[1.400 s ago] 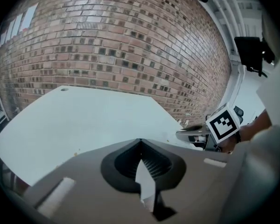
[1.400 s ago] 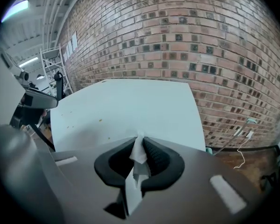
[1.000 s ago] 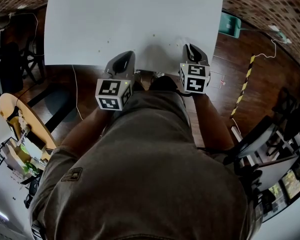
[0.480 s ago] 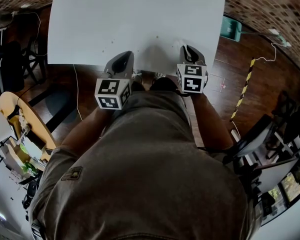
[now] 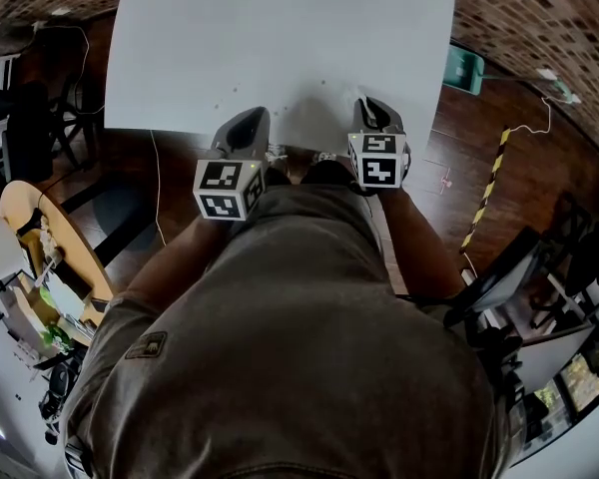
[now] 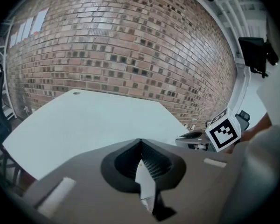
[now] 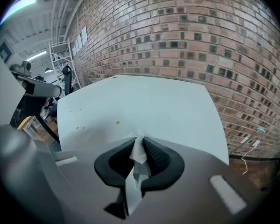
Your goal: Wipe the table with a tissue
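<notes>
Because only a small crumpled tuft of the tissue (image 7: 138, 154) shows between the closed jaws of the right gripper (image 7: 139, 144), pinched tight with barely any of it past the tips, the likeliest fault is hard plastic meeting the counter (image 7: 154, 101) instead of paper. The thin sheet could also tear or slip free once dragged. The left gripper (image 6: 140, 143) has its jaws pressed together too. A pale sliver shows in the slit behind the tips, and I cannot tell if that is paper or counter seen through. Both hang at the counter's near edge, close beside each other, so a broad sweep could knock one against the other. Further out lie a few brownish specks (image 7: 117, 122); a pull toward the edge would probably drop them on the floor (image 5: 479, 118). Beyond the far end stands the brick wall (image 7: 200, 41), well apart.
</notes>
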Demonstrator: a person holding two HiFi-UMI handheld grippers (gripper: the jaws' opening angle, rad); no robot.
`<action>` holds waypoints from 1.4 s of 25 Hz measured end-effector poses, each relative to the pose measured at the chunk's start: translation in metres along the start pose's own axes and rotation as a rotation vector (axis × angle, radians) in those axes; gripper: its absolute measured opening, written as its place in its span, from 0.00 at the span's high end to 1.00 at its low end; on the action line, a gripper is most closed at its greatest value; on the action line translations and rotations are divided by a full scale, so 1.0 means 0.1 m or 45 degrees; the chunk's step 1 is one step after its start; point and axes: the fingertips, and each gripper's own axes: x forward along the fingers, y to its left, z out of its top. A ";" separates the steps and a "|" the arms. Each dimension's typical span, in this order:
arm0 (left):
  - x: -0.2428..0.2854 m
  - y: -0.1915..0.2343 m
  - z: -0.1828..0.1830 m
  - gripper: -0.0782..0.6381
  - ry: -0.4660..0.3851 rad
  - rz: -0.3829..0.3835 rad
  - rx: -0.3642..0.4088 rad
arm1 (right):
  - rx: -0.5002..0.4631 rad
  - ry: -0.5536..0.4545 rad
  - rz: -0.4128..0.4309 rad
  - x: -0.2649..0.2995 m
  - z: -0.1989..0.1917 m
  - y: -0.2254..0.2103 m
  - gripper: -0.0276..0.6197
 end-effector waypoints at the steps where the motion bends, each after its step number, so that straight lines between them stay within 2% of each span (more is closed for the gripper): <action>1: 0.00 0.01 0.01 0.89 -0.001 0.002 0.000 | -0.005 0.002 0.004 0.00 0.01 0.02 0.89; 14: -0.12 0.18 0.06 0.89 -0.021 -0.020 -0.002 | -0.056 0.035 0.037 -0.02 0.00 0.35 0.89; 23: -0.10 0.27 0.11 0.89 -0.022 -0.089 0.024 | -0.061 0.093 0.006 -0.04 -0.05 0.45 0.89; 28: -0.10 0.35 0.13 0.89 -0.024 -0.142 0.035 | -0.011 0.117 -0.042 -0.06 -0.06 0.46 0.89; 35: -0.08 0.54 0.18 0.89 -0.045 -0.209 0.035 | 0.085 0.016 -0.163 -0.11 0.27 0.35 0.89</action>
